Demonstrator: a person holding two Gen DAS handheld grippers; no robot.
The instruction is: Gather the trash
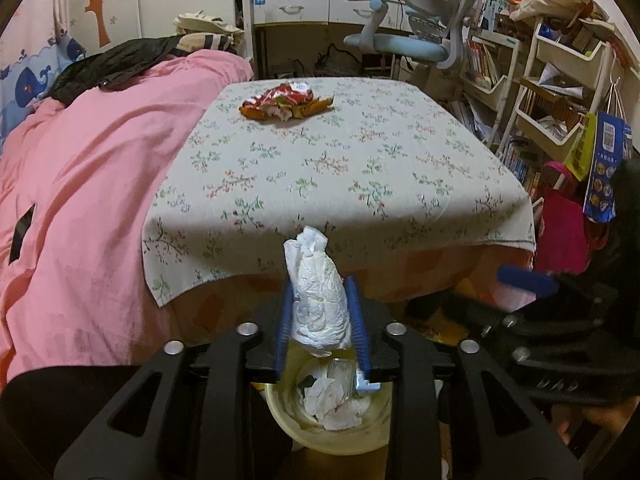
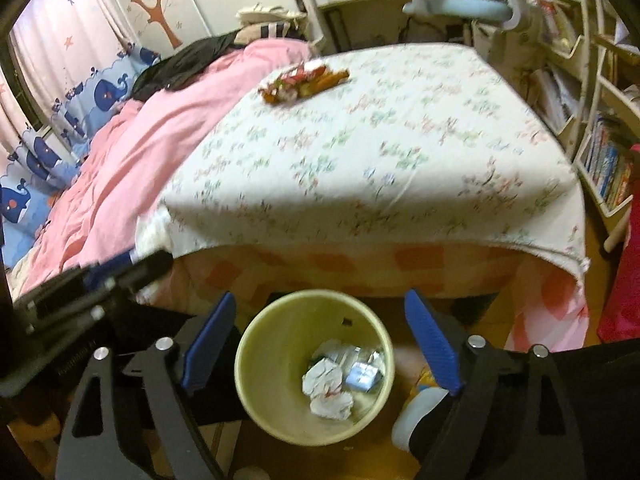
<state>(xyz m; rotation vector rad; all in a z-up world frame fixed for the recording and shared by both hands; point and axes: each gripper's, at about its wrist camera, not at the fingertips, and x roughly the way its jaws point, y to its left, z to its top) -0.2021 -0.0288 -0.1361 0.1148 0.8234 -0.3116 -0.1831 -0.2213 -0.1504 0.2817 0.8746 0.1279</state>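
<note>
Two grippers above yellow bin [image 2: 280, 360]: left gripper [image 1: 320, 312] clamping crumpled tissue [image 1: 318, 300], right gripper [image 2: 320, 344] spread wide, empty; wrappers [image 1: 286, 102] near tabletop's [image 1: 360, 168] far edge.

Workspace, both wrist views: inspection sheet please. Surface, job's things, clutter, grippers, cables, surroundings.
Surface: floral tablecloth covers the table, bare apart from the wrappers.
Job's things: crumpled tissue wad between the left gripper's pads, above the yellow bin; bin holds crumpled tissues and a foil wrapper; red and orange snack wrappers lie at the table's far end.
Clutter: nothing seen on the table besides the wrappers.
Grippers: left gripper shut on the wad; right gripper open, empty, over the bin.
Cables: nothing seen clearly.
Surroundings: pink duvet left, desk chair behind, crowded shelves right.
</note>
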